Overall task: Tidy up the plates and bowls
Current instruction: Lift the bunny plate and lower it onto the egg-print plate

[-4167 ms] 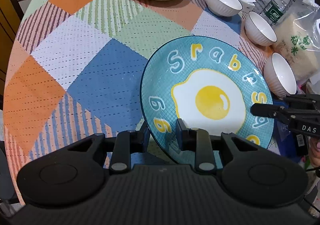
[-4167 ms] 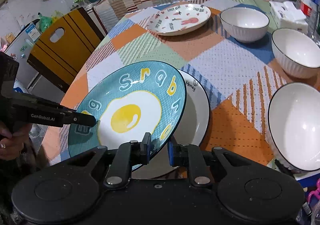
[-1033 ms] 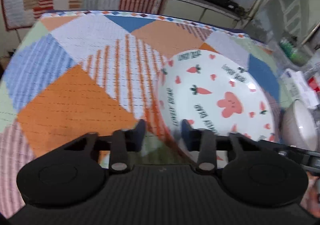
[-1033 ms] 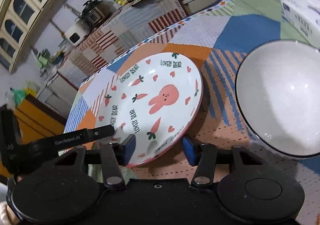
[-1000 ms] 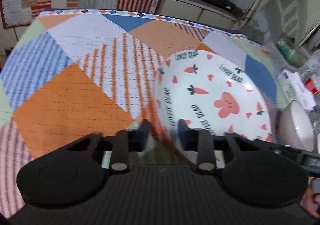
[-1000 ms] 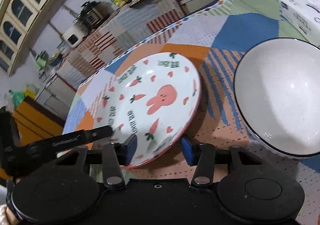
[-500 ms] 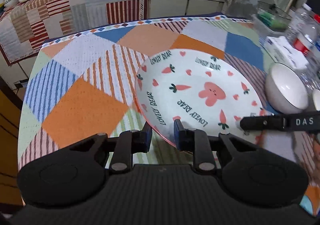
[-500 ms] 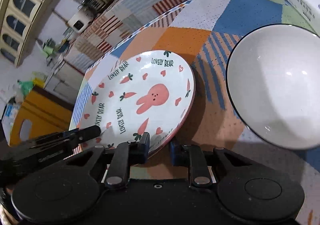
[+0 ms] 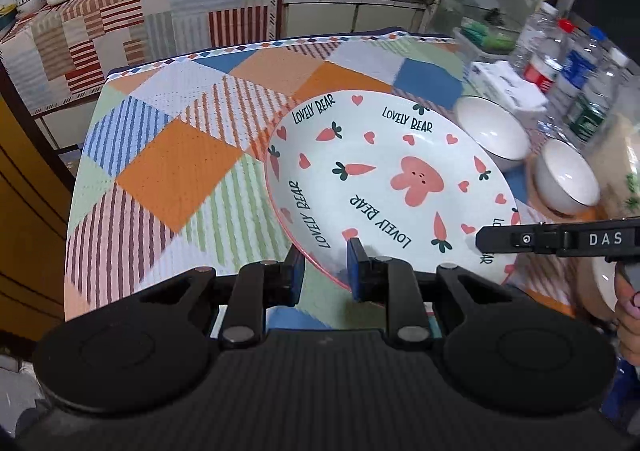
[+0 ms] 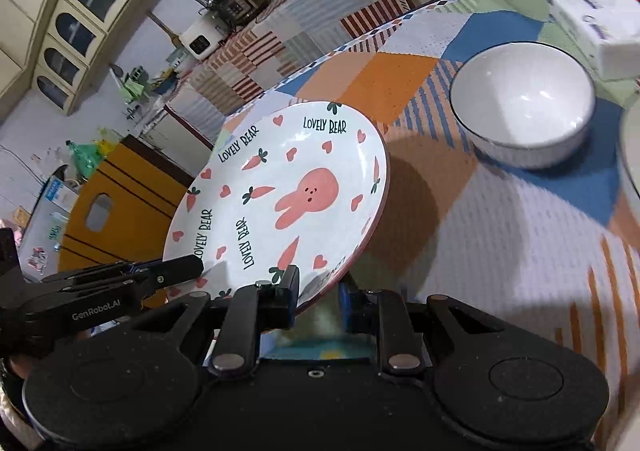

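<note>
Both wrist cameras look steeply down, close, sharing the rabbit plate (image 9: 384, 187).
</note>
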Demonstrator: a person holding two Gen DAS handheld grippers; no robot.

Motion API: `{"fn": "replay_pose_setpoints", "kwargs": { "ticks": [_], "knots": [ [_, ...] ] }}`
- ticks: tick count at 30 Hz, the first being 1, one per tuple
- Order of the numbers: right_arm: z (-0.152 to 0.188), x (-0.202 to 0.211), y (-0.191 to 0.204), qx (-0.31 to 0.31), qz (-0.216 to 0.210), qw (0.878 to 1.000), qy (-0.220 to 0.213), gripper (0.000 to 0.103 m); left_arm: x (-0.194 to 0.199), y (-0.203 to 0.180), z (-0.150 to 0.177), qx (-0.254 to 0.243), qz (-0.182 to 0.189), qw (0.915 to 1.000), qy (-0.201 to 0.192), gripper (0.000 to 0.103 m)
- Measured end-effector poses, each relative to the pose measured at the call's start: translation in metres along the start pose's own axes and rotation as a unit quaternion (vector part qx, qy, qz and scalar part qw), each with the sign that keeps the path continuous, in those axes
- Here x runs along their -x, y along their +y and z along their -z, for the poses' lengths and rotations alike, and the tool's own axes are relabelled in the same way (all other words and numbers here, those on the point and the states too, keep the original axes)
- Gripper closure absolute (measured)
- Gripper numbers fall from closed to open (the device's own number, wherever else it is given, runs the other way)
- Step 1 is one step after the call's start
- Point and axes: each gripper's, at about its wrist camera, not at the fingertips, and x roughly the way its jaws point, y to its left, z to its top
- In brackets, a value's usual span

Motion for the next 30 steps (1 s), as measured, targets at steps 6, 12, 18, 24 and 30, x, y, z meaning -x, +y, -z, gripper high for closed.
{"fn": "replay_pose_setpoints", "kwargs": {
  "ticks": [6,12,18,24,30],
  "knots": [
    [0.029,0.046,0.014,0.02,0.009,1.0,-0.002,0.078,0.038,-0.022,0.027,0.0,0.028,0.9996,0.002,0.082],
    [0.059,0.077,0.025,0.033,0.026,0.999,0.003,0.078,0.057,-0.032,0.057,0.021,0.044,0.9987,0.017,0.082],
    [0.085,0.087,0.022,0.021,0.026,0.999,0.022,0.077,0.066,-0.038,0.081,0.018,0.054,0.9977,0.037,0.082],
    [0.111,0.094,0.017,0.01,0.037,0.998,0.051,0.077,0.063,-0.046,0.105,0.019,0.067,0.9954,0.067,0.082],
    [0.126,0.091,0.012,0.004,0.047,0.997,0.068,0.076,0.054,-0.054,0.119,0.011,0.056,0.9952,0.079,0.082]
  ]
}}
